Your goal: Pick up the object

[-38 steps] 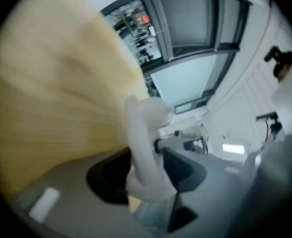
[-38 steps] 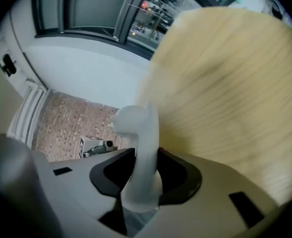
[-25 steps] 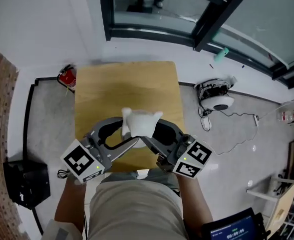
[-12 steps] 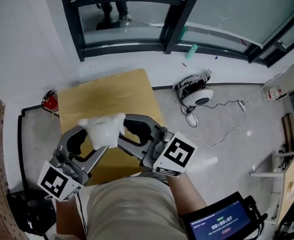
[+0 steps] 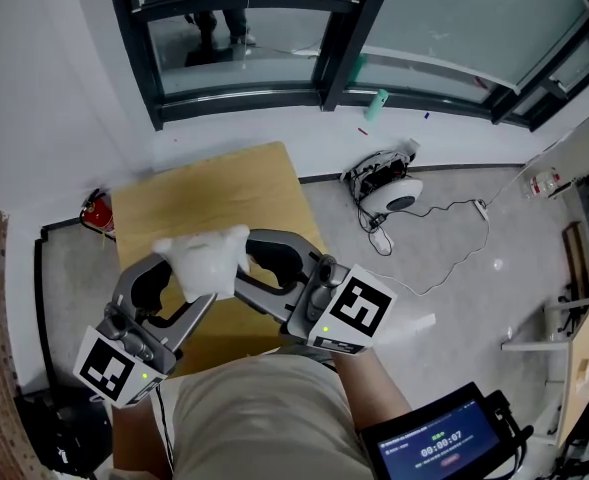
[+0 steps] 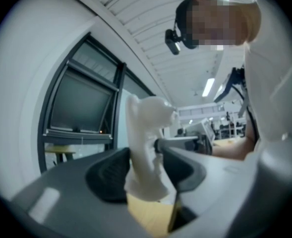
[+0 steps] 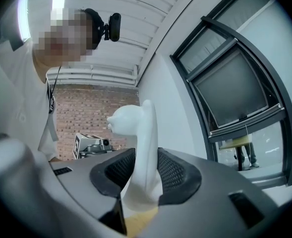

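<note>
Lowest in the head view, just above the person's shirt, the two marker cubes sit with the grippers reaching up-frame from them. The left gripper point(image 5: 179, 286) and the right gripper point(image 5: 257, 260) meet at the centre-left of the frame on one white object point(image 5: 202, 258), which is held in the air over the wooden bench point(image 5: 214, 183), clear of its top.

In the left gripper view the jaws are clamped on the object point(image 6: 145, 133): it is pinched narrow between the dark pads and bulges into a rounded lump above them. The right gripper view shows the same, jaws closed on a thin flattened fold of it point(image 7: 142, 133), with bench wood showing below.

That squeeze suggests something soft and pliant, probably light, and not fragile. It gives under the pads, so the risk is likely sagging or slipping out rather than breaking. The two opposite flanks, low where the material bunches, look like the sound places to hold.

Further up-frame lie a red extinguisher point(image 5: 96, 211) at the left edge, a cabled white device point(image 5: 389, 193) on the floor, then the dark window frame point(image 5: 244, 78).
</note>
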